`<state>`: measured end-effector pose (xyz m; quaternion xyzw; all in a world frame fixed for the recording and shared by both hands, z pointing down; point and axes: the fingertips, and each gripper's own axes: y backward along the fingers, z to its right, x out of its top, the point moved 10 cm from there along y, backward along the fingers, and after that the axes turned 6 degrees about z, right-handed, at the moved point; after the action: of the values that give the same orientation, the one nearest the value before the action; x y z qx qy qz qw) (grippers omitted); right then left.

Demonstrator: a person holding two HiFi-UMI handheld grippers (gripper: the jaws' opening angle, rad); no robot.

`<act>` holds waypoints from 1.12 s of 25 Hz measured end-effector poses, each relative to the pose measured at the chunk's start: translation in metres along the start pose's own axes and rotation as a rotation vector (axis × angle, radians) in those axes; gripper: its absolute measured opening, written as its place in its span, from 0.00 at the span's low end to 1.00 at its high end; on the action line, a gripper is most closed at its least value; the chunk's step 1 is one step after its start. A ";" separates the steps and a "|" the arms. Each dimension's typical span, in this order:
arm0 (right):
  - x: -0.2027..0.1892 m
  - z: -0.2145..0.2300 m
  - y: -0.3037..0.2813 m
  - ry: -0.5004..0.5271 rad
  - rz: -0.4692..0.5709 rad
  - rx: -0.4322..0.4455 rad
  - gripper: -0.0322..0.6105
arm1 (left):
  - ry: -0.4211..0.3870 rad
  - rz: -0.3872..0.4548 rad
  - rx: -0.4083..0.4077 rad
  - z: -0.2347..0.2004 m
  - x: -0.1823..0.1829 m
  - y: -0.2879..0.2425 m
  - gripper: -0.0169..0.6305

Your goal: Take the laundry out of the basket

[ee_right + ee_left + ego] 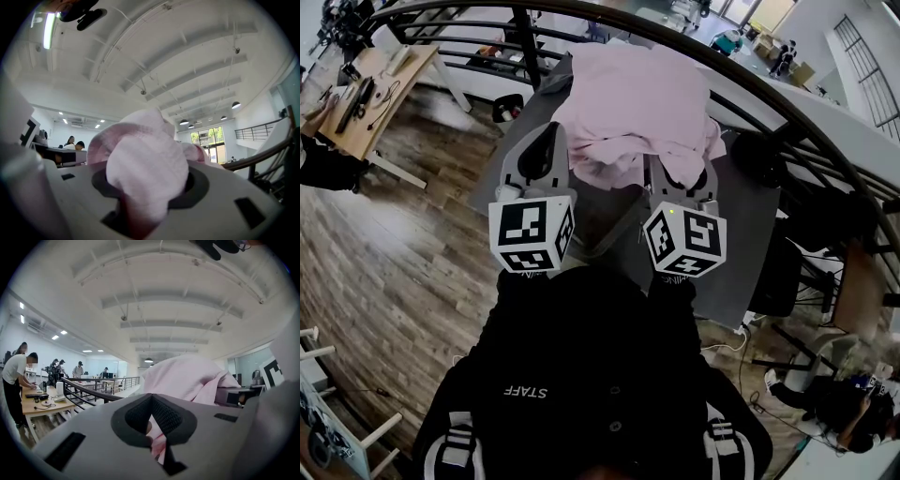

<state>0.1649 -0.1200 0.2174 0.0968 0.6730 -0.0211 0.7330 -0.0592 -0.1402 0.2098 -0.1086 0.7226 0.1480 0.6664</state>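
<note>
A gray tabletop (741, 253) is standing over a wood-plank floor (403, 253). A pink cloth (637, 103) is spreading over the far middle of the tabletop and reaching past its far edge. Whether it is resting on the surface or hanging above it cannot be told. A dark round thing (759, 155) is showing at the far right corner, too blurred to name, and it is unclear if it is sitting on the tabletop or behind it. A wooden desk (389, 89) is standing on the floor beyond the far left corner.
</note>
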 end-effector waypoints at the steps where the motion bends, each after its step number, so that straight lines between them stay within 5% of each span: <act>1: 0.000 -0.001 0.000 0.002 -0.001 0.000 0.43 | 0.002 0.000 0.001 0.000 0.000 0.001 0.02; 28: -0.004 -0.020 0.012 0.030 -0.023 0.016 0.43 | 0.021 -0.012 0.019 -0.009 -0.004 0.023 0.02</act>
<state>0.1465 -0.1050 0.2215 0.0950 0.6848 -0.0333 0.7217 -0.0751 -0.1220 0.2164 -0.1082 0.7302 0.1359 0.6608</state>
